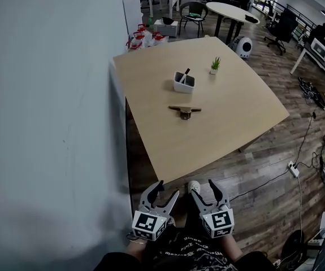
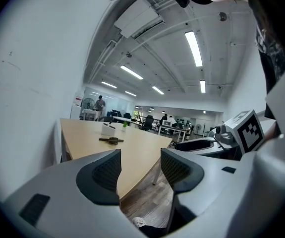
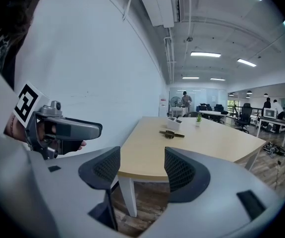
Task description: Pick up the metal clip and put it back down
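Pale wooden desk [image 1: 235, 114] carries the metal clip [image 1: 185, 111] near its middle, just in front of a white holder [image 1: 183, 83], while the left gripper [image 1: 168, 189] and right gripper [image 1: 203, 186] hang well short of it, jaws released and empty.

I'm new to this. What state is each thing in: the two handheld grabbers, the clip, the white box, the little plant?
Left gripper: open, fingers empty, short of the table.
Right gripper: open, fingers empty, short of the table.
Metal clip: lying on the table, untouched.
White box: upright, dark item inside.
Plant: upright, near the box.
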A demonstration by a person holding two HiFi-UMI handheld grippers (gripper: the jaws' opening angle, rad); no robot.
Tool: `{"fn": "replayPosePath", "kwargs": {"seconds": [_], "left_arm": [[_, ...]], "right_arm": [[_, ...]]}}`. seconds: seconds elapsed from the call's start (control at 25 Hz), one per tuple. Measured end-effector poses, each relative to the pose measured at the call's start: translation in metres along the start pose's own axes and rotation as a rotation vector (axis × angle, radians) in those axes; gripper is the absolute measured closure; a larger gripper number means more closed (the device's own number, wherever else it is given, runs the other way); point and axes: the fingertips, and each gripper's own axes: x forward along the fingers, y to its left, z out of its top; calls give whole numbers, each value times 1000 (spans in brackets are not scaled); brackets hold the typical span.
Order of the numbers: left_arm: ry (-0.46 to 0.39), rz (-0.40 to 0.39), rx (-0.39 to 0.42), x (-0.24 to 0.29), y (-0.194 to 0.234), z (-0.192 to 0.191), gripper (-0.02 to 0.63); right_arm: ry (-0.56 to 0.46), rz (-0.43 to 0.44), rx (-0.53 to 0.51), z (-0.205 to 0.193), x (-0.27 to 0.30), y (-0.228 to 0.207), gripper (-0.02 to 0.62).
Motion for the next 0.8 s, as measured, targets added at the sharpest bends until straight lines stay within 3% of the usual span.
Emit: {"fn": "replayPosePath", "kwargs": {"seconds": [0.48,0.64,0.8], "left_arm": [[6,151,-54,73,39,20,359],[-15,191,-68,110,49,42,359],[-34,257,-52,141,59,66,359]], "right_arm": [[10,150,-82,30,86,-59,304],[-43,140,-123,55,116,-96,304],[-55,205,-134,73,143,-126,304]]}}
